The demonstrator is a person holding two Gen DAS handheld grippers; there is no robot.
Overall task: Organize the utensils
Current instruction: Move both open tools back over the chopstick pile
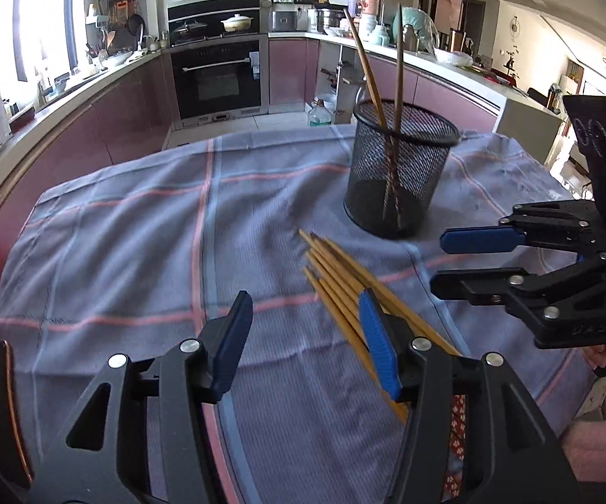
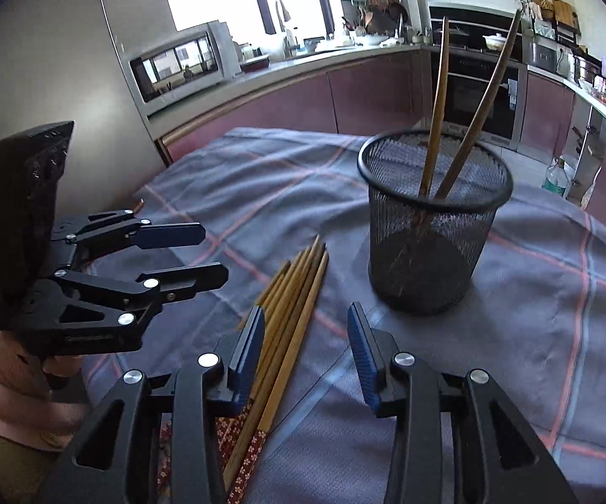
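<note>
In the left wrist view, the left gripper (image 1: 303, 340) hangs low over the checked cloth (image 1: 114, 252) with its jaws apart and nothing between them. A bundle of loose chopsticks (image 1: 336, 277) lies flat on the cloth, their thin tips pointing away from the camera. The right finger of this gripper stands in front of the bundle; whether it touches a stick I cannot tell. Behind them stands the black mesh holder (image 1: 399, 176), upright, with two chopsticks (image 1: 387, 96) already leaning inside it. At the right edge the right gripper (image 1: 458, 260) is seen from the side, also with jaws apart and empty.

In the right wrist view, the same bundle runs under the left finger of the right gripper (image 2: 307, 357), so most sticks lie beside the gap, not in it. The patterned thick ends are close to the camera. The mesh holder (image 2: 433, 218) is just beyond the tips. The left gripper (image 2: 210, 252) is at the left side, jaws parted, held by a hand in a pink sleeve (image 2: 9, 399).

My judgement: the sticks are light, stiff and smooth, so they probably roll and slip easily on the cloth. One stick is very thin, so the pads must close nearly fully. A hold near the middle or towards the thick end seems best, so it tips less when lifted to the holder.
</note>
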